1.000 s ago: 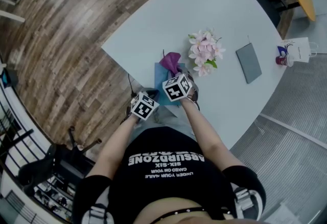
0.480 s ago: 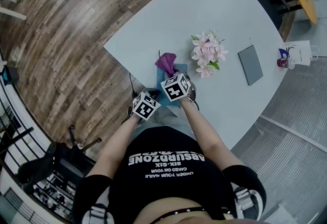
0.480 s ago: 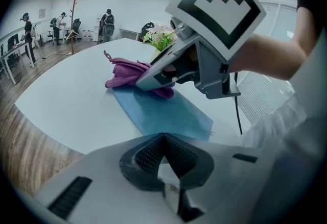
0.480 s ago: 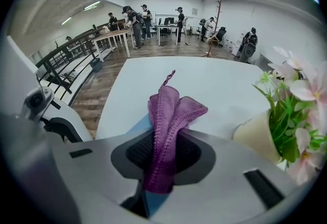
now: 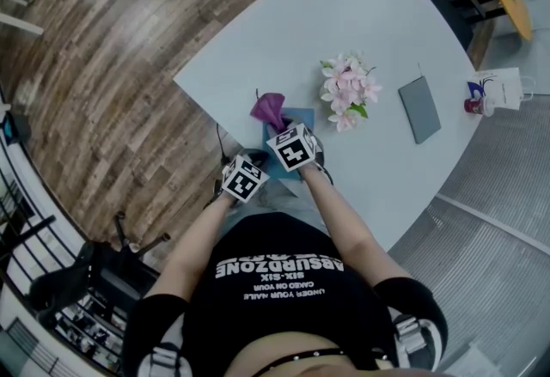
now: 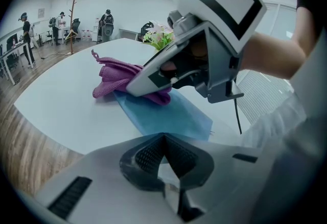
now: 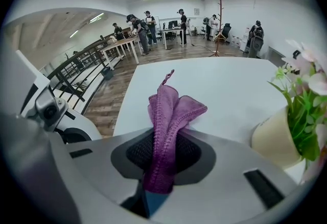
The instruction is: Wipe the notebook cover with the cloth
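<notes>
Right claw (image 7: 162,162): clenched on the purple cloth (image 7: 171,110). The cloth is pinched as a bunched fold between the 2 jaws. Its free end stands out past the tips toward 12 o'clock in the right gripper view.

Left claw (image 6: 164,152): clenched, the 2 jaws pressed together with nothing between them.

Blue notebook (image 5: 298,120): lies flat on the pale counter (image 5: 378,15), close to the counter edge nearest the person.

Head view: the cloth sits at 11 o'clock of the notebook, over its far left corner and partly out onto the bare counter.

Left gripper view: the lower part of the cloth rests on the far end of the blue cover. The right claw is angled down onto it from 2 o'clock.

The left claw is at 7 o'clock of the notebook, just beside its near edge. I cannot tell whether it touches the cover.

Other items on the counter:
- Pink flowers (image 5: 346,92) in a cream pot (image 7: 273,141), at 2 o'clock of the notebook, near but apart.
- 1 flat grey slab (image 5: 418,109) at 3 o'clock of the flowers.
- 1 white paper bag (image 5: 503,85) at 3 o'clock of the slab, by the counter's right edge.
</notes>
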`<act>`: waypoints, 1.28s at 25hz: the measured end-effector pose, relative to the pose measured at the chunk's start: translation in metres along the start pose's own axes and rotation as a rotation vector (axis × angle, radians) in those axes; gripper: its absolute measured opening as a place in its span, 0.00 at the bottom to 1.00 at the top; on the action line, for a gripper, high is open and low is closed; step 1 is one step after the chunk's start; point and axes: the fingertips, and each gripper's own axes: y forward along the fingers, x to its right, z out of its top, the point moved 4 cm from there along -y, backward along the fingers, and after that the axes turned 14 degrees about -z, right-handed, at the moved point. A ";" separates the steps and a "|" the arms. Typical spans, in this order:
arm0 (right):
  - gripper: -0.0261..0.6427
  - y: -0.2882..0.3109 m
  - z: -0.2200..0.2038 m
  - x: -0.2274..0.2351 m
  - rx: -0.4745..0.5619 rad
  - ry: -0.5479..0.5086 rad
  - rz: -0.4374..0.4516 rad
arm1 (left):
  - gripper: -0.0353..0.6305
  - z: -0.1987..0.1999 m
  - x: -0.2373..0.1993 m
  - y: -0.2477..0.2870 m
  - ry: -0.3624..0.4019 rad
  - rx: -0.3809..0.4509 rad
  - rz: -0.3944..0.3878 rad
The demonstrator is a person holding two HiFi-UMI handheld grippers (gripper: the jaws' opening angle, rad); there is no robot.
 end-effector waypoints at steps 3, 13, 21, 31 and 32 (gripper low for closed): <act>0.17 0.000 0.001 -0.003 0.008 -0.019 0.012 | 0.08 0.001 0.000 0.000 -0.002 0.005 0.000; 0.17 -0.007 -0.008 -0.024 0.002 -0.058 0.129 | 0.08 0.000 0.000 0.000 -0.009 0.019 0.013; 0.17 -0.012 -0.012 -0.033 -0.010 -0.044 0.184 | 0.08 -0.001 0.001 0.000 -0.003 0.027 0.032; 0.17 -0.014 -0.012 -0.022 -0.012 0.119 0.204 | 0.08 -0.002 0.002 -0.001 -0.009 0.039 0.056; 0.17 -0.015 -0.012 -0.020 -0.013 0.142 0.204 | 0.08 -0.002 0.003 -0.001 -0.007 0.040 0.058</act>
